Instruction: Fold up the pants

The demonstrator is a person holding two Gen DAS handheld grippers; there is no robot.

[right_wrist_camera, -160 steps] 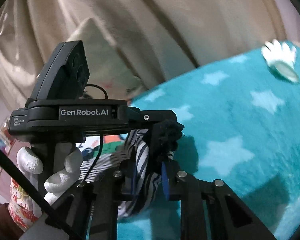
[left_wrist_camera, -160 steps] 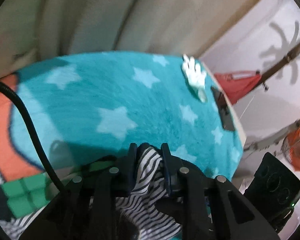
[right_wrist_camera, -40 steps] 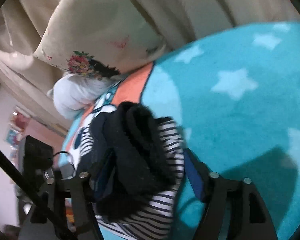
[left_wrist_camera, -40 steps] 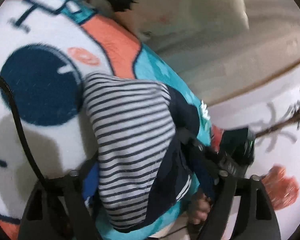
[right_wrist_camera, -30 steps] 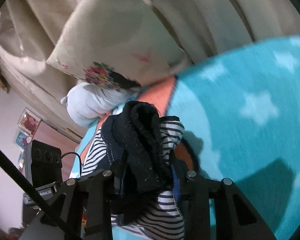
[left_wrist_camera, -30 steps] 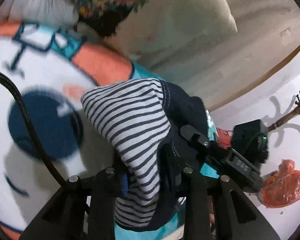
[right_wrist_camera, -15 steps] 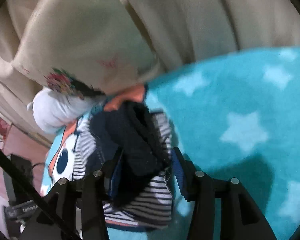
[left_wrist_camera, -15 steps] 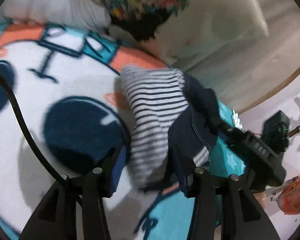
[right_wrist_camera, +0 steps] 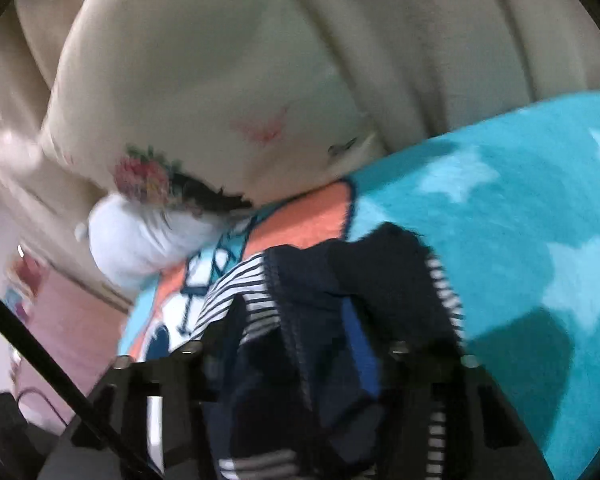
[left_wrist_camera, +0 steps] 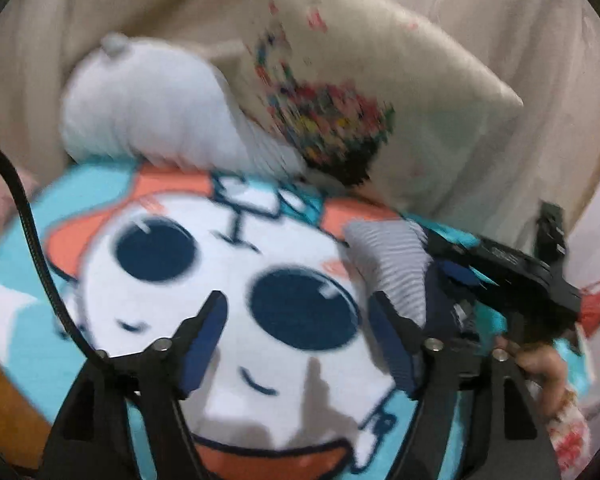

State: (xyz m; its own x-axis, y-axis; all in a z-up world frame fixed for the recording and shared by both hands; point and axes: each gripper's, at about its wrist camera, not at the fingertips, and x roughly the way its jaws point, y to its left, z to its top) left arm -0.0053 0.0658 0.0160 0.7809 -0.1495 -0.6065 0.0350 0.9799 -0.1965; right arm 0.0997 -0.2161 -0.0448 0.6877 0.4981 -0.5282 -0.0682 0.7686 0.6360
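The pants (left_wrist_camera: 388, 264), striped with a navy lining, lie bunched on the cartoon blanket (left_wrist_camera: 260, 240) at the right of the left wrist view. My left gripper (left_wrist_camera: 296, 296) hangs over the blanket's white face, left of the pants. Its jaws are opening, with only blanket showing between them. My right gripper (left_wrist_camera: 446, 268) reaches into the bundle from the right. In the right wrist view the pants (right_wrist_camera: 340, 300) fill the gap of the right gripper (right_wrist_camera: 296, 316) and drape over its fingers, which are mostly hidden. Both views are blurred.
A floral pillow (left_wrist_camera: 380, 100) and a white pillow (left_wrist_camera: 148, 108) lean against beige curtains just beyond the pants. A person's hand (left_wrist_camera: 536, 364) holds the right gripper's handle. Teal blanket with stars (right_wrist_camera: 520, 220) stretches to the right. A wooden edge (left_wrist_camera: 4, 400) shows at lower left.
My left gripper has let go of the pants, opened wide and pulled back to the left. The bundle now rests on the blanket near the pillows, still between the right gripper's fingers.
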